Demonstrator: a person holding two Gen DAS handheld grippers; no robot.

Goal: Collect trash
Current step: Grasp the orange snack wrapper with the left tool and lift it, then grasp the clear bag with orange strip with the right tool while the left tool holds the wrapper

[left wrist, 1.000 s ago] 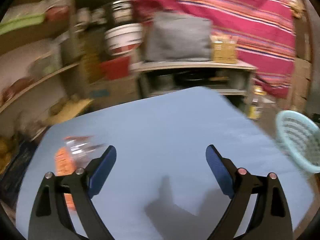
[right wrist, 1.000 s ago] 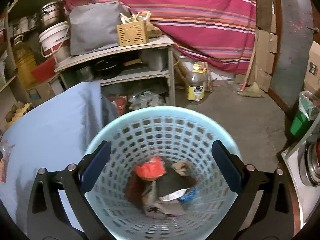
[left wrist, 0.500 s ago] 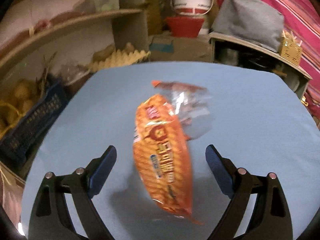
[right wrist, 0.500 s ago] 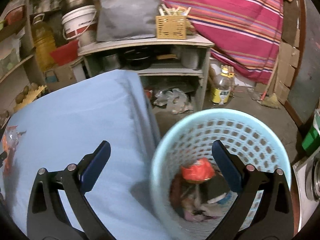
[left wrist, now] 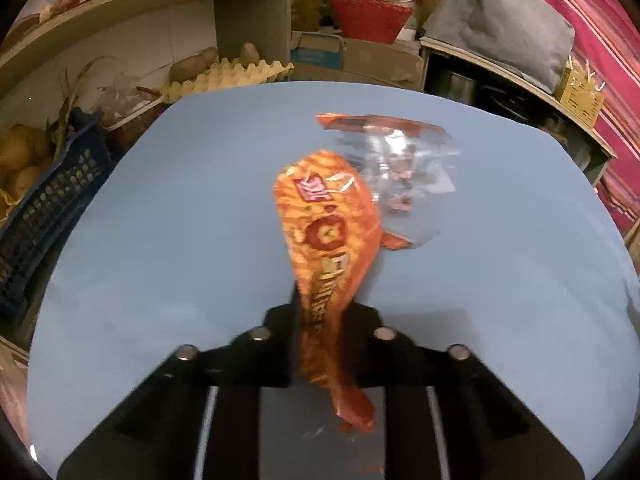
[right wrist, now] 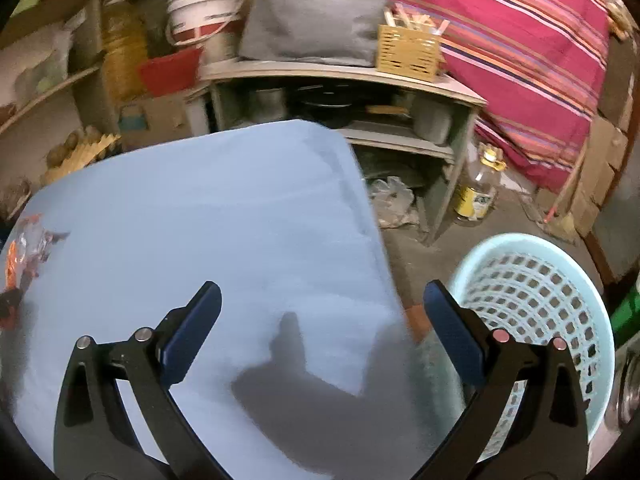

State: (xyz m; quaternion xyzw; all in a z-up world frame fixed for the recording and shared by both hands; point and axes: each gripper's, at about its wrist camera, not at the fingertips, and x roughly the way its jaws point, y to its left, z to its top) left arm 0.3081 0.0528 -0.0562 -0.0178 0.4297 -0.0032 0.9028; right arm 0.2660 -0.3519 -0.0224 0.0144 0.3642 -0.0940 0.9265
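My left gripper is shut on an orange snack bag, pinching its lower half so the bag stands up from the blue table. Just behind the bag lies a clear plastic wrapper with orange ends. In the right wrist view my right gripper is open over the table's near right part with nothing between its fingers. The pale blue trash basket stands on the floor just right of the table. The wrappers show at the far left edge of that view.
A dark blue crate with potatoes and egg trays sit left of the table. Behind it stand a shelf unit with a grey bag, a yellow box and a white bucket. An oil bottle stands on the floor.
My left gripper swung left to the orange bag, then closed on it. My right gripper moved left, from over the basket to over the table.
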